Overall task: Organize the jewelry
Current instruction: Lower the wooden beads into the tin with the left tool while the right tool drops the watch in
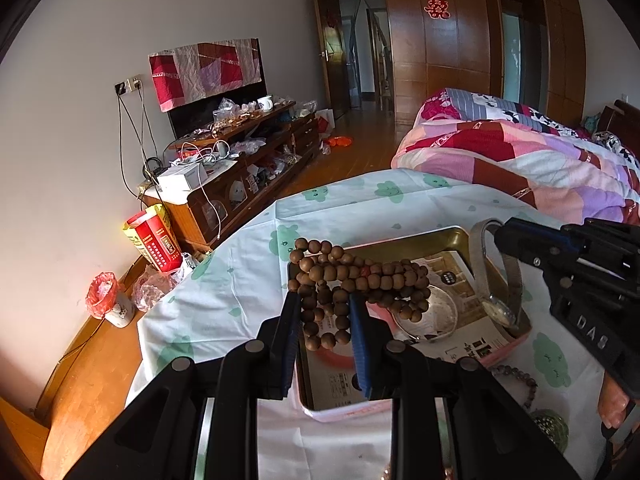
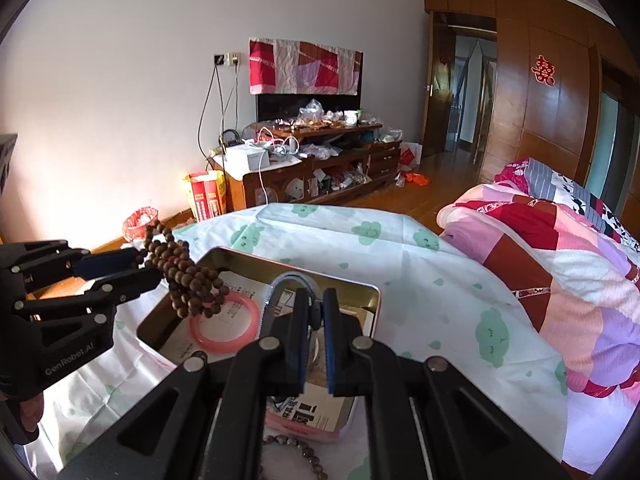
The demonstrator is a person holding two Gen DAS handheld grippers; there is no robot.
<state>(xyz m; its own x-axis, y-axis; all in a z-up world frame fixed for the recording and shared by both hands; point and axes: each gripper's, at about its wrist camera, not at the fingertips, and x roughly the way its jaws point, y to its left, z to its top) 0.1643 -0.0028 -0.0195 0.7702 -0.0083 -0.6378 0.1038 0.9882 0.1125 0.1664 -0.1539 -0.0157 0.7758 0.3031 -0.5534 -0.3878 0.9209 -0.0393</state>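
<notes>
My left gripper (image 1: 325, 300) is shut on a long strand of brown wooden beads (image 1: 352, 276) and holds it bunched above the left end of a shallow metal tin (image 1: 420, 236). In the right wrist view the beads (image 2: 188, 280) hang from that gripper (image 2: 150, 266) over a pink bangle (image 2: 224, 326) inside the tin (image 2: 288, 266). My right gripper (image 2: 316, 304) is shut on the mesh band of a wristwatch (image 2: 286, 280); the watch (image 1: 498, 310) hangs into the tin's right end. A silver bangle (image 1: 436, 316) lies in the tin.
The tin sits on a white cloth with green cloud prints (image 2: 400, 264). A dark bead bracelet (image 2: 296, 450) lies on the cloth in front of the tin. A quilt-covered bed (image 2: 560, 264) is on the right, a cluttered wooden cabinet (image 2: 312, 168) at the wall.
</notes>
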